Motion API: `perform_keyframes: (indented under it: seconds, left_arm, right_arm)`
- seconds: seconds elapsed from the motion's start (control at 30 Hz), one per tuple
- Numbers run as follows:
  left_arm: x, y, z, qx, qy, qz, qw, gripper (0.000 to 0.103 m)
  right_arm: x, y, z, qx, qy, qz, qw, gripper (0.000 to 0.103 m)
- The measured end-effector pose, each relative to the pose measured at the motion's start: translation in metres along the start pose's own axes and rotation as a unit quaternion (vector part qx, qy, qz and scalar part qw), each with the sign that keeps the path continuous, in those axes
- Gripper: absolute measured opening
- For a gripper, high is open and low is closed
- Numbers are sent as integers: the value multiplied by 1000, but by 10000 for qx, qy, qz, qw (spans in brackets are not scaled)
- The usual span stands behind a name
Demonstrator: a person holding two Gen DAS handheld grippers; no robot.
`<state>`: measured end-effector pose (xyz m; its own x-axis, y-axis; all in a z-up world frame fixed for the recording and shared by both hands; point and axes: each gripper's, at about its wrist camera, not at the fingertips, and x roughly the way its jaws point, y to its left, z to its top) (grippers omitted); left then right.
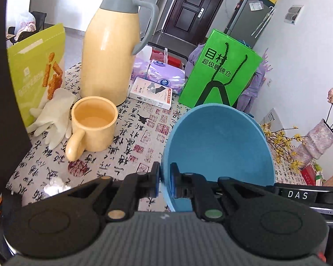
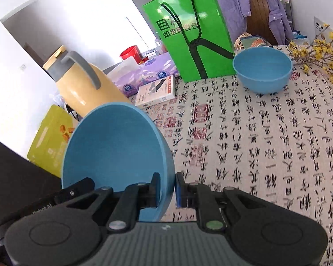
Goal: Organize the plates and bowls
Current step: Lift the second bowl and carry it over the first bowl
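In the left wrist view, a blue bowl [image 1: 219,148] is clamped by its rim in the left gripper [image 1: 165,178], tilted above the desk [image 1: 142,133], beside a mug [image 1: 93,125].

In the right wrist view, a second bowl [image 2: 115,146] is clamped at its rim by the right gripper [image 2: 167,190]; a third bowl [image 2: 262,68] is set near the desk's far edge by a green bag [image 2: 193,33].

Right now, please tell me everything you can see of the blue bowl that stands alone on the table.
The bowl is plain matte blue, plastic by its look, round and deep with a thin rim. It stands upright and looks empty, on the calligraphy-print cloth at the far side. The green bag is just to its left and yellow flowers to its right; I cannot tell whether they touch it. No gripper touches it.
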<state>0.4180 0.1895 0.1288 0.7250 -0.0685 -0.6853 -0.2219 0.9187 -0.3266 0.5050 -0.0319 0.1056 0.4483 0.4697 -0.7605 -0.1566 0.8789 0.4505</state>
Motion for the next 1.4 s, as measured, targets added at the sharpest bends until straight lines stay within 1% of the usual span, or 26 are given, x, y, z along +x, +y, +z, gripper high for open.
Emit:
perform_keyframes:
  seconds: [0.13,0.27,0.37,0.5,0.63,0.73,0.8,0.9,1.0,1.13,1.33,1.4]
  left_arm:
    - [-27,5,-41,21,57,40,10000,10]
    - [-51,18,-78,-158,123,8,9998,9]
    - [-64,20,-100,-124,126,92,9998,9]
    - [-84,23,-117,-89,52,118,9999,10]
    - [-96,20,-123,-106,15,103,9999,10]
    - [-102,15,-129,-99,-5,68,9999,10]
    - [-105,8,-133,-79,-17,30,10000,10]
    - [-110,-8,-142,-23,-29,-125,9999,10]
    - [-112,-29,-153,80,28,-329,9994,10]
    - [-109,-63,-167,248,124,-623,9977,10]
    - [-84,-117,-184,494,489,-998,9926,10]
    - [-76,-132,-191,580,612,-1099,9904,11]
  right_arm:
    - [-20,-2,-43,74,65,56,9999,13]
    - [-35,-4,-86,10,106,28,9999,13]
    - [-44,-4,-115,-39,169,-23,9998,13]
    - [-52,-5,-141,-120,242,-2,9996,13]
    - [-58,-7,-151,-175,310,63,9993,13]
    - [-68,-10,-156,-184,259,97,9994,13]
    - [-75,-14,-158,-169,225,120,9995,13]
    - [-90,-27,-162,-186,190,105,9996,13]
    - [-111,-46,-165,-147,118,54,9998,13]
    - [-143,-77,-169,-75,-102,-104,9999,13]
    - [-176,-133,-174,166,-240,-483,9984,13]
    - [-183,-153,-173,324,-250,-534,9977,13]
